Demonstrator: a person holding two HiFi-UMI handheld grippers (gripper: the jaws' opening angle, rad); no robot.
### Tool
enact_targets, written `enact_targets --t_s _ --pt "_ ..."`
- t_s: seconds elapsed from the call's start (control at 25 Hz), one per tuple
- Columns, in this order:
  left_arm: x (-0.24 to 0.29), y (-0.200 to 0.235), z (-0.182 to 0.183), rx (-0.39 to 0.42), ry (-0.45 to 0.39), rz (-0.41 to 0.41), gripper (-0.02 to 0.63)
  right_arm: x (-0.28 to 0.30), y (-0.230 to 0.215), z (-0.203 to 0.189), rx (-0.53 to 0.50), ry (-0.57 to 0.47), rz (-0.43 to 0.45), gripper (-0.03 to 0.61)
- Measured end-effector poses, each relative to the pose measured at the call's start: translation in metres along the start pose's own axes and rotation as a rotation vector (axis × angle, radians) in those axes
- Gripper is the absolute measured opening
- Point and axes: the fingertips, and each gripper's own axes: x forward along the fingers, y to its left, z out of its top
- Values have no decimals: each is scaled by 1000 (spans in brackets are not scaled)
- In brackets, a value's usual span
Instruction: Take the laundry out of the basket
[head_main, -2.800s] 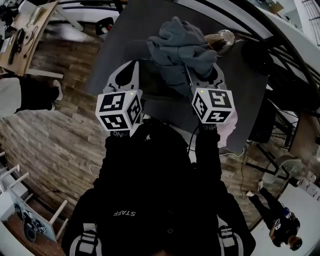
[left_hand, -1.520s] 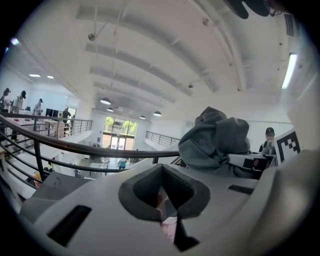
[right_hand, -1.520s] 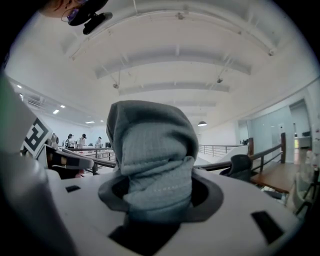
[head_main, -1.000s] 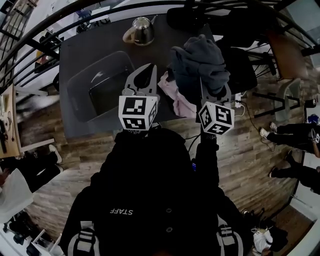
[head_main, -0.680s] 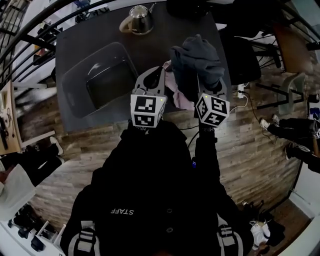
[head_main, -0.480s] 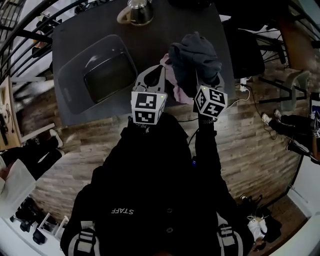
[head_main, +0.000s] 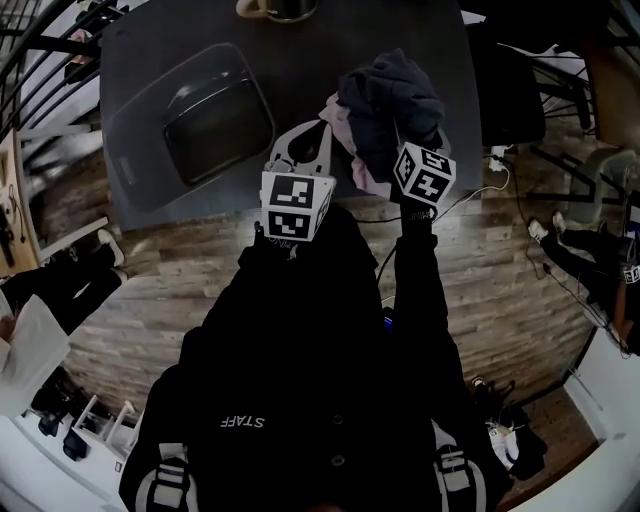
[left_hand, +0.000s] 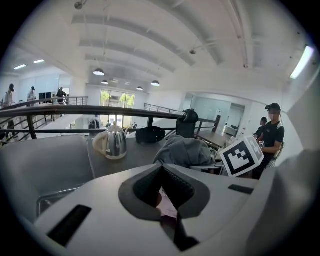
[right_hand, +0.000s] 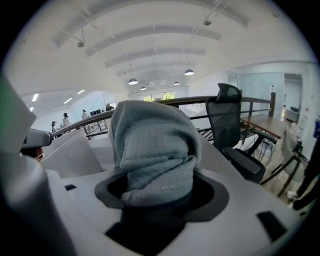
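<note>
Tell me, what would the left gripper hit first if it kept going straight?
Most likely the grey garment; the left gripper aims at its near edge above the dark table, though depth is unclear.

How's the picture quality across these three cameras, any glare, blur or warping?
Head view: strong fisheye bows the table edges; the scene is dim and the black jacket loses detail. Left gripper view: the strip light glares, while the kettle is sharp. Right gripper view: the grey garment is close yet crisp, and the corners are vignetted black.
</note>
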Motion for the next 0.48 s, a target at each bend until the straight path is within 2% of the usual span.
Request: enact_targets --t_s 0.24,0.4,0.48 --pt "2 2 -5 1 14 -3 0 18 -3 -20 16 75 36 350" --pt "2 -3 0 10 10 -10 0 8 -2 -17 3 95 66 415" --pt "-1 -3 5 13 1 -11 0 -2 3 -12 -14 92 87 425"
